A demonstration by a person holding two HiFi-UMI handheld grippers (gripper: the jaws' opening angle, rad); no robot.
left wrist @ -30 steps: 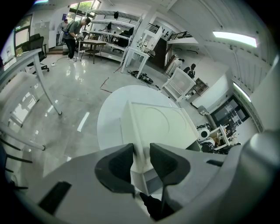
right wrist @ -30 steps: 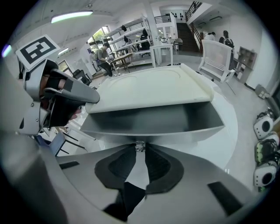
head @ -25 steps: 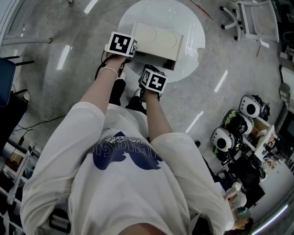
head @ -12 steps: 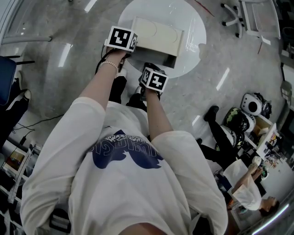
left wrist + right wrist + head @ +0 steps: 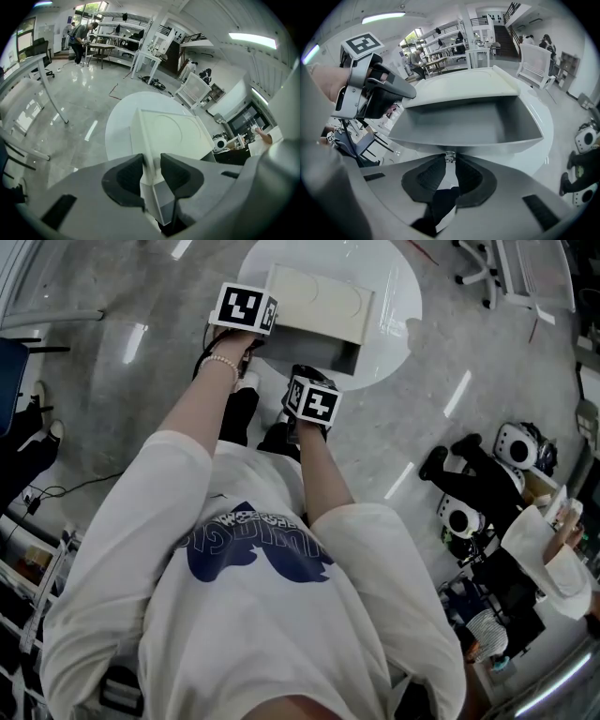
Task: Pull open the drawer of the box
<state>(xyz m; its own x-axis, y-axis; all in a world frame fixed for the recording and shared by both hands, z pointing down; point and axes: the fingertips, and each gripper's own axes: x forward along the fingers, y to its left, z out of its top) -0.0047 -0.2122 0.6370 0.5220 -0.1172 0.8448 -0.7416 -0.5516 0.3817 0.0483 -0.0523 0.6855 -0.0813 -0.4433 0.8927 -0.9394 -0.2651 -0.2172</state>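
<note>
Left hand-held gripper [image 5: 151,165] tight on the box [image 5: 174,133] edge, right hand-held gripper [image 5: 450,162] tight on the drawer [image 5: 461,125] knob [image 5: 450,156]

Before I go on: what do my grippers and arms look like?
The left gripper and right gripper each have a grey body, dark fingers and a white cube with black square markers. Short white sleeves; a bead bracelet on the left wrist.
</note>
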